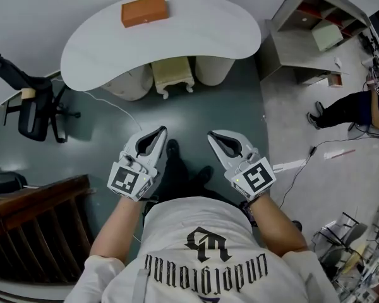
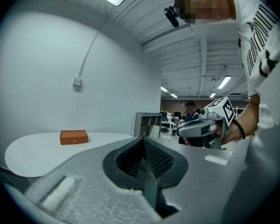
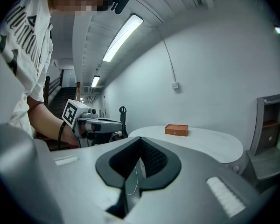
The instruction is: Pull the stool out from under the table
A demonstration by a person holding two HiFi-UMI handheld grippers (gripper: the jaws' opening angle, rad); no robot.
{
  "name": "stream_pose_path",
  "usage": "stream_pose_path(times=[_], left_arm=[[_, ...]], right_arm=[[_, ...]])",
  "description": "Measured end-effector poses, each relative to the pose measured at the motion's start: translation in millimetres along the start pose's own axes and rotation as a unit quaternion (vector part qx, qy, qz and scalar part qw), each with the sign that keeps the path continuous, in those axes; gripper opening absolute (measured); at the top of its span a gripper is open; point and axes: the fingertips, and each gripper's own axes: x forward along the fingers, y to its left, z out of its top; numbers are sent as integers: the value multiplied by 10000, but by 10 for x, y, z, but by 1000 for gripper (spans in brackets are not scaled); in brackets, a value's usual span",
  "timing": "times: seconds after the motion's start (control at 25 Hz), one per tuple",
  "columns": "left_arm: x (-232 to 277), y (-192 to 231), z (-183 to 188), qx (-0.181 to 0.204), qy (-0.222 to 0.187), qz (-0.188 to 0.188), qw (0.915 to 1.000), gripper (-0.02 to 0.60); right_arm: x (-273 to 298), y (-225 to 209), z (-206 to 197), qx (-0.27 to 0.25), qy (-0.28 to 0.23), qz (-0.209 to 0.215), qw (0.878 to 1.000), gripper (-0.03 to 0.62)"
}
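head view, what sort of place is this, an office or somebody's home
Probably an office or lab workspace, not a home. A white curved table stands near a black swivel office chair and a grey open shelf unit, and long strip lights run along the ceiling.

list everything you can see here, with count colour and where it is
table: one, white, curved top, against the far wall
box: one, orange-brown, on the table's far side
stool: one, cream, tucked under the table's near edge
pedestals: two, pale, under the table on either side of the stool
office chair: one, black, left of the table
shelf unit: one, grey, right of the table
railing: one, dark wood, lower left
other person: one, dark trousers, right edge
left gripper: one, grey, shut, empty, held in front of the body
right gripper: one, grey, shut, empty, beside the left
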Motion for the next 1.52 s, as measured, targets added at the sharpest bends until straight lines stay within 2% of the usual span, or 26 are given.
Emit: stream_pose_path(times=[0.4,0.6,0.84,1.16,1.4,1.52], left_arm=[[554,870,-810,43,351,192,9992,9],[723,1336,-1342,-18,551,400,9977,9],[972,1822,-2072,27,733,511,9960,14],[1420,2379,-3145,35,894,552,9945,71],[1829,2699,-3975,17,1002,498,9937,175],[1993,2857,-4431,7,1117,497,9925,231]], right_arm=[[764,-698,-640,37,440,-235,9987,2],[1279,-1031,-1032,96,493,-459,9977,5],[1856,-1285,-1702,156,610,-380,9973,15],[2369,-1666,-2743,216,838,-478,9951,88],[2785,-2020,-3481,119,924,-589,9939,185],[3037,-2112,-3900,-159,1030,-467,9935,223]])
